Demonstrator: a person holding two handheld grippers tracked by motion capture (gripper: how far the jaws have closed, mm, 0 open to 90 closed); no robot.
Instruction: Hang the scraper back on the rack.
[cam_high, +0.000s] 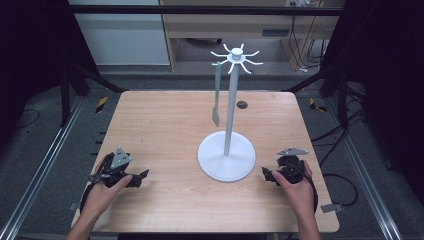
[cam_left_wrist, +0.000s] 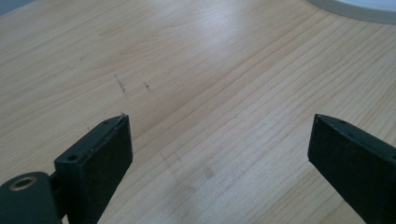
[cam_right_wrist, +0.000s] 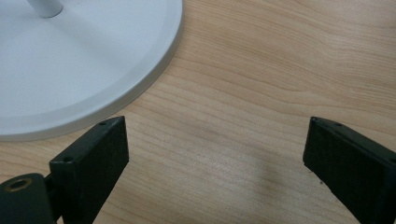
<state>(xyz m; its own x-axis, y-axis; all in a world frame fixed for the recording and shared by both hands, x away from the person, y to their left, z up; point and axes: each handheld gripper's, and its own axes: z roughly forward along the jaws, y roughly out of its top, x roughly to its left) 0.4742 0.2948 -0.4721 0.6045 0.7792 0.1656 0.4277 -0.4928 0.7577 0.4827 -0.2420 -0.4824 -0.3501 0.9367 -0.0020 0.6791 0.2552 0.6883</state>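
From the high view I see a white stand (cam_high: 226, 159) in the middle, with a green tool (cam_high: 216, 95) hanging from it. My left gripper (cam_high: 141, 177) is lower left, my right gripper (cam_high: 266, 175) lower right. In the left gripper view my jaws are wide over bare table (cam_left_wrist: 196, 84). In the right gripper view they are wide too, the stand's base (cam_right_wrist: 70, 65) upper left.

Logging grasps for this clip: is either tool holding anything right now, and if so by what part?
Nothing is held. The left tool and the right tool both have their jaws wide apart over the bare table, with nothing between them.
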